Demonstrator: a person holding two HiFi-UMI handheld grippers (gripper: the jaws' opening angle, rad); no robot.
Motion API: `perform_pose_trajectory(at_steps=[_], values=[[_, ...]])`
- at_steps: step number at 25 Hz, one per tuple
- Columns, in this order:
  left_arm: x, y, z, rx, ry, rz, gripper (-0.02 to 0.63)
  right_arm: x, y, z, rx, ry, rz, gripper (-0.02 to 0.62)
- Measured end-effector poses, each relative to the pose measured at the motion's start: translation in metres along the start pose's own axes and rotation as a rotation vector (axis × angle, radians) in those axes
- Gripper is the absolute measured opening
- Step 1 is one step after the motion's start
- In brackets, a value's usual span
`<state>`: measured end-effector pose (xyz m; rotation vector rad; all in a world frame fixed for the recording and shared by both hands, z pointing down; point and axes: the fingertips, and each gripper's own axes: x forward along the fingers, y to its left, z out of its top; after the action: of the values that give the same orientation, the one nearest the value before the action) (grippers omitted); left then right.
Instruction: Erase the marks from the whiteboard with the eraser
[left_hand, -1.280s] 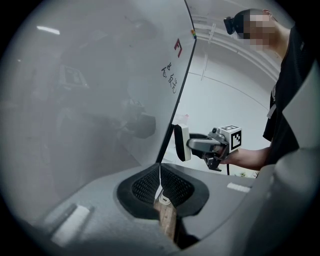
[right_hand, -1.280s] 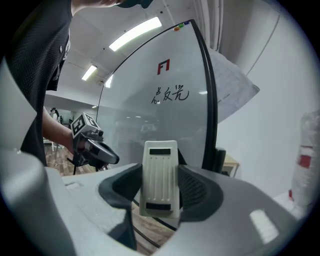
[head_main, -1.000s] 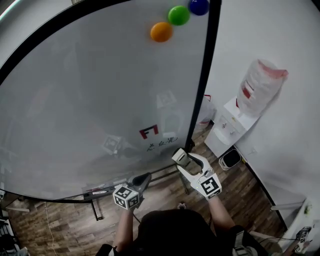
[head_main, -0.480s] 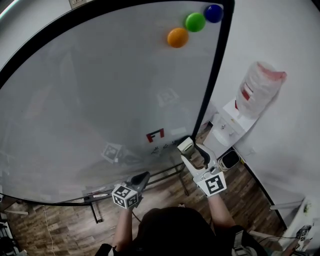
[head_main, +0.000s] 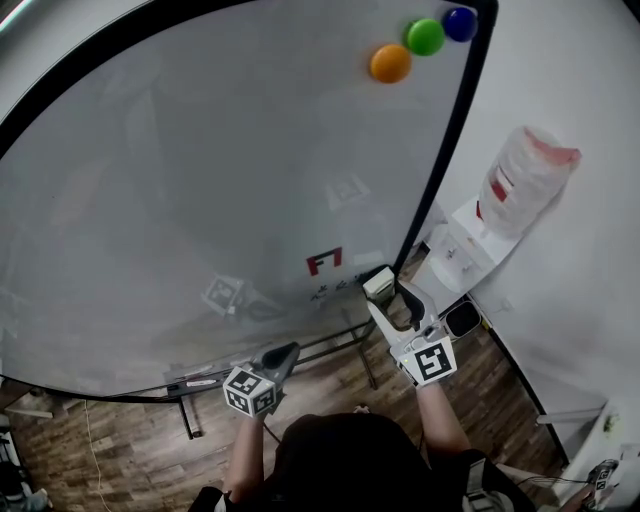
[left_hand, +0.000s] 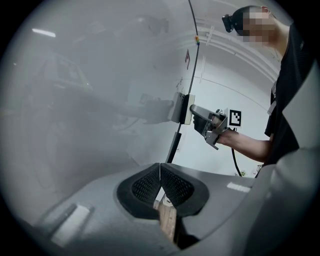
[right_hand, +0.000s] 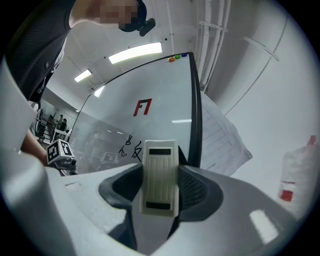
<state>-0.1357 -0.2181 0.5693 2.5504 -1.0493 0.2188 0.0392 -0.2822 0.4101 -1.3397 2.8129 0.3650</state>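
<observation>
- Whiteboard (head_main: 200, 180) first: how much of the scene does it take up?
- Most of it. One large whiteboard in a black frame fills the head view, standing in front of the person.
- And the grippers?
- Two. The right gripper (head_main: 385, 292) is up at the board's lower right corner. Its jaws pinch the one eraser (right_hand: 159, 177) by its long sides. The left gripper (head_main: 283, 356) hangs lower, apart from the board. Its jaws are pressed together with nothing between them.
- Which way do the marks lie from the eraser?
- Just to its left. One small cluster of black handwriting (right_hand: 131, 147) sits under one red logo (right_hand: 143, 107), beside the frame's right edge. The eraser's long axis runs out along the jaws and points up the board. So the wipe probably calls for a short sweep to the left, and the right gripper is by far the nearer one. Whether the eraser's face touches the board cannot be told.
- Anything smaller?
- Three round magnets at the top right corner: one orange magnet (head_main: 390, 63), one green magnet (head_main: 425, 37) and one blue magnet (head_main: 460, 24). All are well apart from the marks.
</observation>
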Motion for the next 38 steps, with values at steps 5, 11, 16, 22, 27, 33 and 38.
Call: perform_pose_trajectory(at_steps=[5,11,16,22,27,33,38], values=[[-0.006,0.002,-0.002,0.012,-0.012,0.008,0.014,0.002,0.004,0.000,0.017,-0.013,-0.001,0.227],[-0.018,0.008,-0.016,0.006,-0.023,0.017,0.014,0.004,0.012,0.001,0.026,-0.044,-0.017,0.227],[-0.022,0.010,-0.031,0.009,0.000,0.013,0.014,0.012,0.024,0.004,0.027,-0.049,-0.014,0.227],[-0.027,0.007,-0.028,0.011,-0.004,0.030,0.014,0.020,0.044,0.012,0.039,-0.072,0.002,0.227],[-0.034,0.012,-0.038,0.004,-0.003,0.047,0.014,0.029,0.068,0.020,0.015,-0.093,0.060,0.227],[-0.038,0.014,-0.037,-0.001,-0.014,0.065,0.014,0.043,0.114,0.019,-0.068,-0.016,0.177,0.225],[-0.040,0.014,-0.036,-0.002,-0.019,0.075,0.014,0.050,0.140,0.022,-0.063,-0.005,0.256,0.225]])
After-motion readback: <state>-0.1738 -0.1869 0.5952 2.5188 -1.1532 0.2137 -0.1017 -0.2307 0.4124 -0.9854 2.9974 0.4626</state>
